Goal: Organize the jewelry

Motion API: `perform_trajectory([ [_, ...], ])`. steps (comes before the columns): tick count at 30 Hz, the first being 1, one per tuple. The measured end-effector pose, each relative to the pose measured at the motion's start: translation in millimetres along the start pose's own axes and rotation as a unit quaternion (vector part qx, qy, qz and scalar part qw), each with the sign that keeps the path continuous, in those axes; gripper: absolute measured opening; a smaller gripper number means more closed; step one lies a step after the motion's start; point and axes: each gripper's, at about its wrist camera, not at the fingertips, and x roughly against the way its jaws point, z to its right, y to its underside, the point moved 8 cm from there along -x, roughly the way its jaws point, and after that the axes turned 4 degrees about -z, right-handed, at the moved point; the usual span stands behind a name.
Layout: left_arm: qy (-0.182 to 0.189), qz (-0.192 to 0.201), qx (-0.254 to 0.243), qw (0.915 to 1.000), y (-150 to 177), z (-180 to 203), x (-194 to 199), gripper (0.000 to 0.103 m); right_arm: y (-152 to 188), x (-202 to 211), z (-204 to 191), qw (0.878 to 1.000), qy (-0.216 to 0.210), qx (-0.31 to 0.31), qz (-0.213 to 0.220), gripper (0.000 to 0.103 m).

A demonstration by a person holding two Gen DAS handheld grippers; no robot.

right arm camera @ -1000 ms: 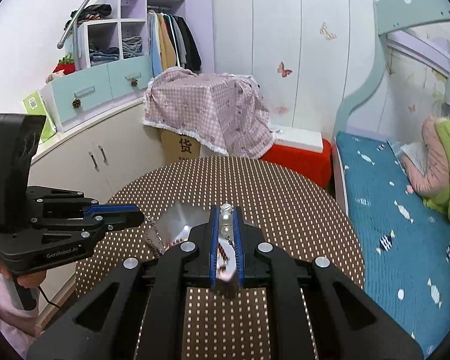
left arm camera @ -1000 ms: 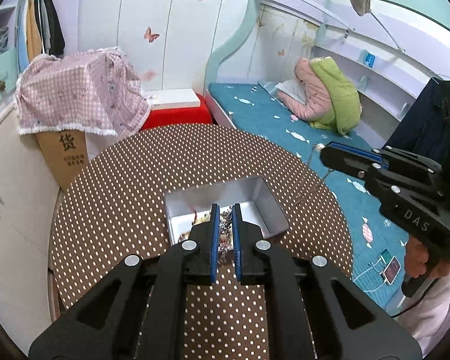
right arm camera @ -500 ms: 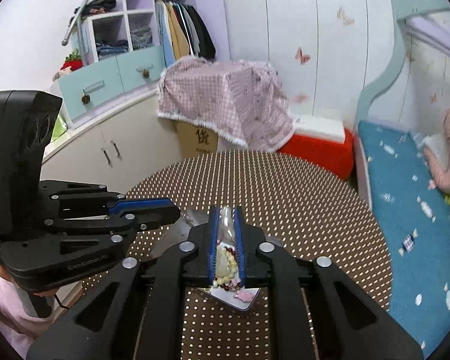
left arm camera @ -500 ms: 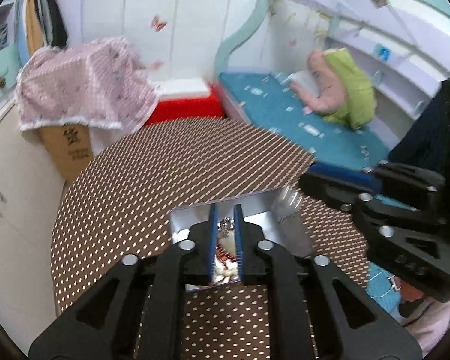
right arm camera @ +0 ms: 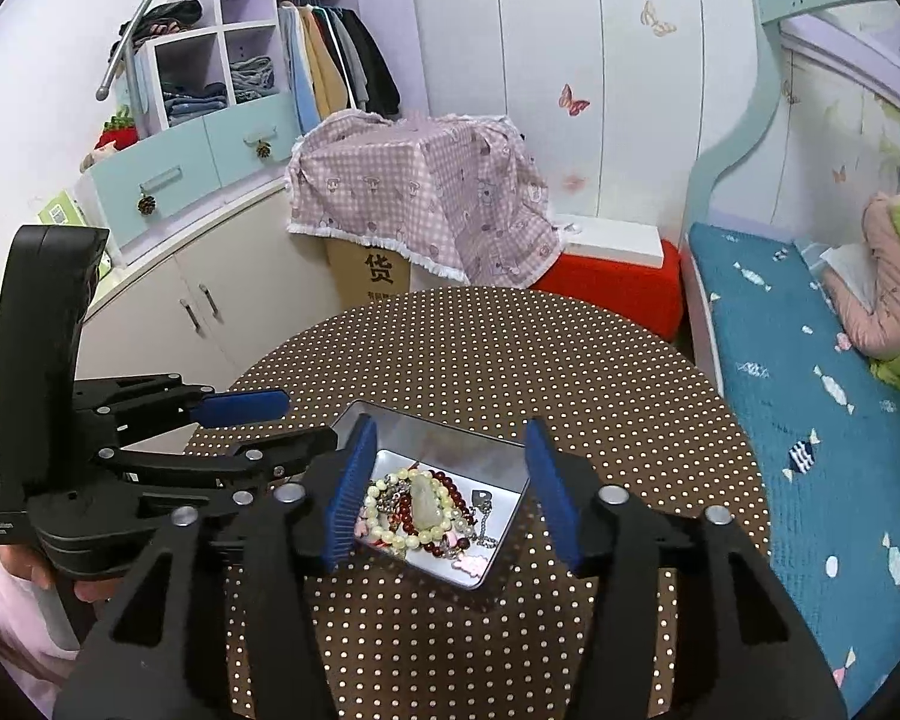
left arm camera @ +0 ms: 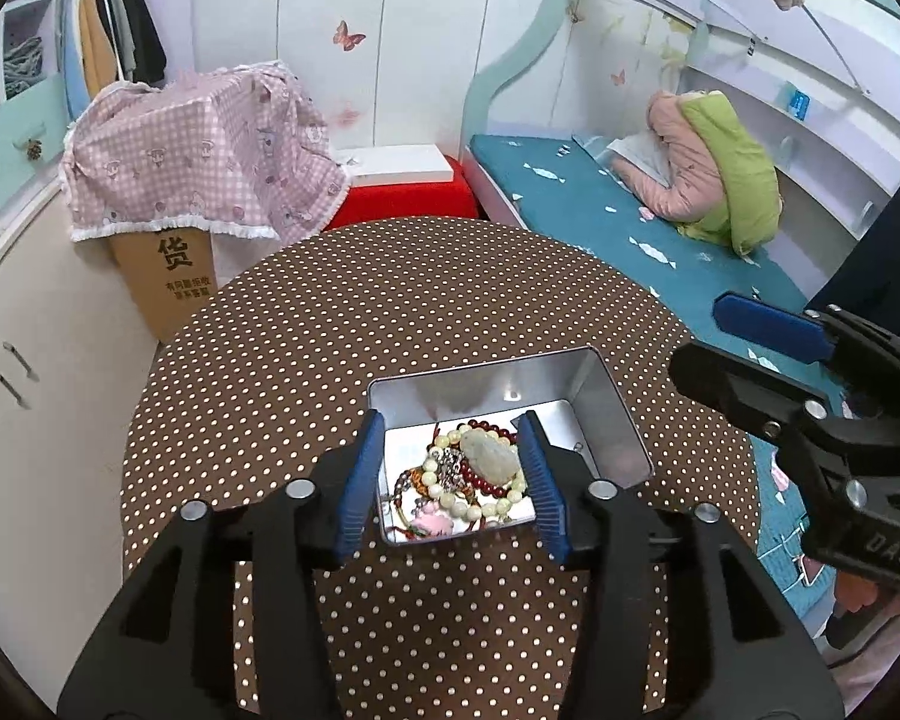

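A silver metal tin [left arm camera: 618, 414] [right arm camera: 504, 546] sits on the round brown polka-dot table [left arm camera: 390, 300] [right arm camera: 510, 360]. Inside lies a heap of jewelry [left arm camera: 468, 480] [right arm camera: 420, 510]: cream bead bracelets, dark red beads, a pale jade pendant, a silver chain and a pink charm. My left gripper [left arm camera: 453, 480] is open and empty, its blue pads straddling the tin from above. My right gripper [right arm camera: 450, 486] is open and empty over the tin too. Each gripper shows in the other's view: the right one [left arm camera: 768, 330] at the right, the left one [right arm camera: 240, 408] at the left.
Behind the table stand a cardboard box under a pink checked cloth [right arm camera: 426, 204], a red box with a white lid [left arm camera: 402, 192] and white cabinets [right arm camera: 210, 294]. A bed with a teal sheet [left arm camera: 630, 240] runs along the right.
Both grippers were shut on jewelry a second ago. They have opened; the pieces now lie in the tin. The grippers have pulled back slightly above it.
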Motion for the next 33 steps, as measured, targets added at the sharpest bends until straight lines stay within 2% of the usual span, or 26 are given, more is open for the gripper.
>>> perform_trajectory([
  [3,-0.007,0.008,0.002,0.9999,6,2,12,0.057,1,9,-5,1.0,0.007,0.005,0.01,0.061],
  [5,-0.01,0.013,0.003,0.9999,10,5,20,0.06,3,17,-7,1.0,0.021,0.008,0.017,0.07],
  [7,-0.013,0.016,0.004,0.9998,13,6,28,0.062,5,22,-10,0.999,0.026,0.007,0.022,0.074],
  [12,-0.027,0.034,0.004,0.999,21,9,53,0.076,9,42,-16,0.998,0.036,0.003,0.042,0.092],
  [20,-0.055,0.071,0.006,0.9959,29,14,97,0.089,17,76,-24,0.994,0.075,0.002,0.075,0.095],
  [33,-0.085,0.115,0.021,0.9895,33,11,146,0.097,20,121,-23,0.983,0.13,-0.011,0.131,0.095],
])
